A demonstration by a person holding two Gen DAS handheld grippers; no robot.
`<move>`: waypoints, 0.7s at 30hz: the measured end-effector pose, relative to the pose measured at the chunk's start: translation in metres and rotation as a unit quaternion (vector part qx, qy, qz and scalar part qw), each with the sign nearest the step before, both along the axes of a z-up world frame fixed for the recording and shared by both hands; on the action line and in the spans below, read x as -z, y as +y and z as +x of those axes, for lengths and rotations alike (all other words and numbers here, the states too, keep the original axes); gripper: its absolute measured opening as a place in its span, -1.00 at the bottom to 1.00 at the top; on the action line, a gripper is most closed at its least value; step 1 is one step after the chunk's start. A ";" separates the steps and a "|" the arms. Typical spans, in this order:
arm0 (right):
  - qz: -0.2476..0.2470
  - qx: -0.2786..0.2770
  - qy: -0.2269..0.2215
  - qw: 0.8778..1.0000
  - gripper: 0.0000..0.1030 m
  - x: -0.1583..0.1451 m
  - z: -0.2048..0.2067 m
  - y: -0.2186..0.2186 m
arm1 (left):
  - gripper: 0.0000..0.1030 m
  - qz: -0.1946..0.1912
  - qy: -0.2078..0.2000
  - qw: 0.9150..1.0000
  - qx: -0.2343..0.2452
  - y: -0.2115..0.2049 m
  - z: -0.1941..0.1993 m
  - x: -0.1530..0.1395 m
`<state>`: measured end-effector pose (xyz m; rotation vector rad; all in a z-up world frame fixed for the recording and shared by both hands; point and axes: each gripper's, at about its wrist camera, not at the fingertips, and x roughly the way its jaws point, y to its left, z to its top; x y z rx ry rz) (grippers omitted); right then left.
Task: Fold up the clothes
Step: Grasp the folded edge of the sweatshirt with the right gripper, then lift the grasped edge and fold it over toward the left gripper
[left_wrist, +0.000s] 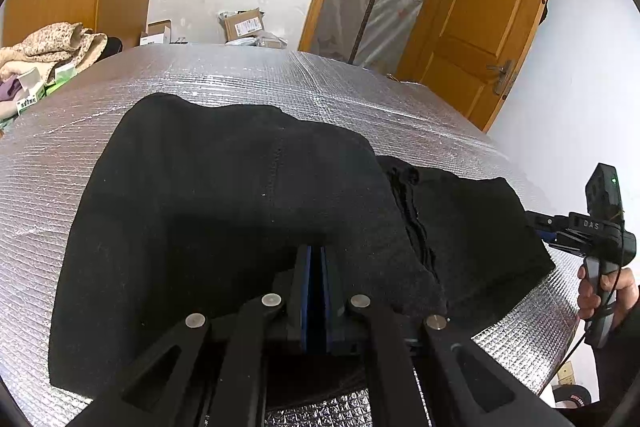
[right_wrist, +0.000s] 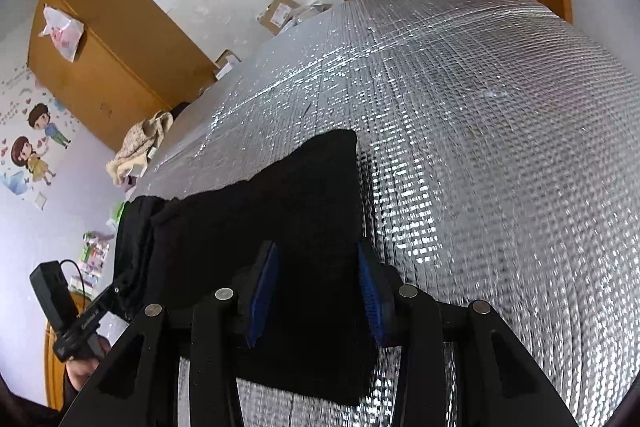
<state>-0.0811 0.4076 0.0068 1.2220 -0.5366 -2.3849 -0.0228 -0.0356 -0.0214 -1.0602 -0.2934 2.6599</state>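
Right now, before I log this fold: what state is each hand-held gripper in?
Left hand-held gripper: shut, pads together at the black garment; grip on cloth unclear.
Right hand-held gripper: open, black garment between the pads, not pinched.

Each claw is made of black plastic, with angled link arms joined by round silver pins. The left claw [left_wrist: 316,267] has two flat fingers lined with blue pads [left_wrist: 306,291]. The right claw [right_wrist: 320,267] has the same black fingers, and its blue pads [right_wrist: 370,291] show a ribbed surface. Seen from the left wrist, the right device has a pistol-like grey and black handle, white letters "DAS", a small green light and a thin black cable. The person wears a dark sleeve [left_wrist: 624,355].
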 end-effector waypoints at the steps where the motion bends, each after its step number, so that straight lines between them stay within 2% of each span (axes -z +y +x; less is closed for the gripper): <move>1: 0.002 -0.001 -0.001 1.000 -0.21 0.000 -0.001 0.000 | -0.92 0.000 0.000 1.000 0.000 0.000 0.000 0.000; 4: 0.011 0.001 -0.009 1.000 -0.52 0.000 -0.002 0.002 | -0.92 0.000 0.000 1.000 0.000 0.000 0.000 0.000; 5: 0.007 0.002 -0.014 1.000 -0.57 0.001 -0.002 0.004 | -0.92 0.000 0.000 1.000 0.000 -0.001 0.000 0.000; 9: -0.016 0.000 -0.026 1.000 -0.61 0.003 -0.004 0.010 | -0.92 -0.001 0.000 1.000 0.001 -0.001 0.001 0.000; 11: -0.020 0.001 -0.026 0.999 -0.74 0.001 -0.005 0.009 | -0.92 -0.001 0.000 1.000 0.001 -0.002 0.000 0.000; 13: -0.039 0.005 -0.019 0.999 -0.78 -0.003 -0.005 0.012 | -0.92 -0.001 0.000 1.000 0.001 -0.002 0.000 0.000; 21: -0.101 -0.023 0.044 0.994 -0.79 -0.062 -0.002 0.000 | -0.92 0.004 0.001 1.000 0.003 -0.003 0.000 -0.003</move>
